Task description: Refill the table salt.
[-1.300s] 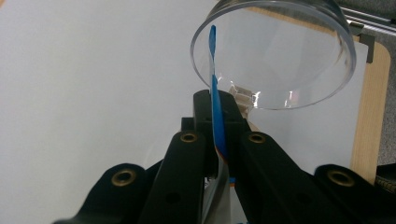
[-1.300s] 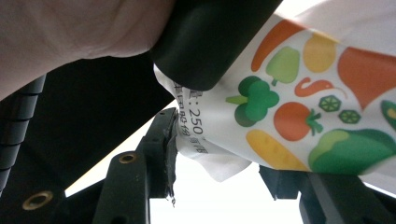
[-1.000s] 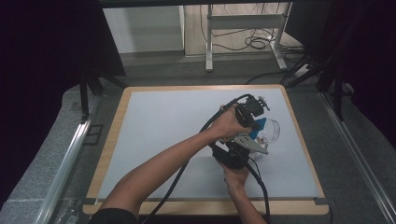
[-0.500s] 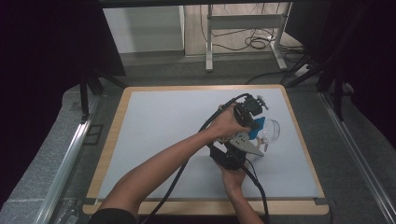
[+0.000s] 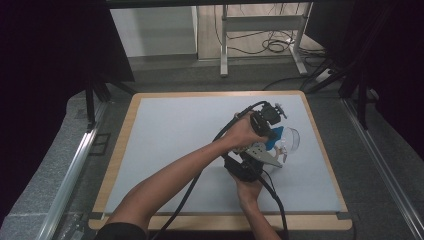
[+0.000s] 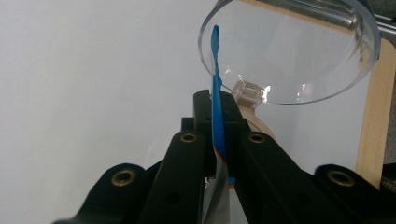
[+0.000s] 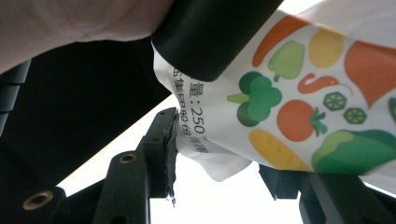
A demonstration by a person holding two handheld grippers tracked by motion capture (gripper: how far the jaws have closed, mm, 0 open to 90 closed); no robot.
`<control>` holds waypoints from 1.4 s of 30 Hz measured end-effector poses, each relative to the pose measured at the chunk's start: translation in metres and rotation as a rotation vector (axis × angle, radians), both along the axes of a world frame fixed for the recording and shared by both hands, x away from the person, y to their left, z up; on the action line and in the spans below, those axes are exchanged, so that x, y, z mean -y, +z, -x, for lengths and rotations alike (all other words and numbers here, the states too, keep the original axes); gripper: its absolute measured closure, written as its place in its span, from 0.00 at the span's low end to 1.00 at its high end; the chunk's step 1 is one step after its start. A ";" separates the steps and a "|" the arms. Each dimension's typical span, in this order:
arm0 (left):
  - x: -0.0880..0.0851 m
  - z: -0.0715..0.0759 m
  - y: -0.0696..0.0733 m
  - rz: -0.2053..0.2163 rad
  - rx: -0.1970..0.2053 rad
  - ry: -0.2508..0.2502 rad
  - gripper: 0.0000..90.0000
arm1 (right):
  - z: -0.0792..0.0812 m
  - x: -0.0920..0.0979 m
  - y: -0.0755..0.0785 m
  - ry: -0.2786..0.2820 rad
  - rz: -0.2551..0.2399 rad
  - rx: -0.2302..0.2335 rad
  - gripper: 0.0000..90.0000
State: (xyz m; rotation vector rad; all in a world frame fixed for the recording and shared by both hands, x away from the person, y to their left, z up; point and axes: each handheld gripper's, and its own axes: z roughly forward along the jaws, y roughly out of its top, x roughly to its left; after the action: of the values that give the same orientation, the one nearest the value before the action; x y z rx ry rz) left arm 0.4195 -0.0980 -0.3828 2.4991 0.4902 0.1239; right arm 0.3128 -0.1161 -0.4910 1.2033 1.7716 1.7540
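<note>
A soft packet (image 7: 303,93), white with printed vegetables and a blue top edge (image 6: 215,84), hangs above the right part of the white mat (image 5: 175,130). In the high view its blue part (image 5: 275,136) lies between the two hands. My left gripper (image 6: 217,100) is shut on the thin blue edge; from above, the left gripper (image 5: 270,131) reaches in from the left. My right gripper (image 7: 219,154) grips the packet's lower end, with the jaws on either side of it. In the high view the right gripper (image 5: 267,152) sits just below the left. A clear plastic bowl (image 6: 299,51) lies just beyond the packet.
The clear bowl (image 5: 291,140) rests near the mat's right side, close to the wooden border (image 5: 320,145). Cables trail from both grippers toward the near edge. Metal rails (image 5: 75,165) run along the table's sides, and a stand and cords lie on the floor behind.
</note>
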 end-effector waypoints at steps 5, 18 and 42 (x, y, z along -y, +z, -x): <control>0.001 0.000 0.000 -0.001 -0.007 -0.003 1.00 | 0.001 0.000 0.002 0.002 -0.013 -0.003 0.58; 0.002 0.001 0.004 -0.002 -0.006 -0.010 1.00 | 0.000 0.001 0.005 -0.002 -0.035 0.000 0.58; 0.003 0.001 0.004 0.005 -0.006 -0.012 1.00 | 0.000 0.003 0.006 -0.002 -0.032 0.006 0.58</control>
State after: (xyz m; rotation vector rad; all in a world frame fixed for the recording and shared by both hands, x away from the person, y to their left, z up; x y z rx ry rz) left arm 0.4185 -0.1010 -0.3783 2.4977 0.4769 0.1107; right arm 0.3127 -0.1188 -0.4849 1.2111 1.7452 1.7889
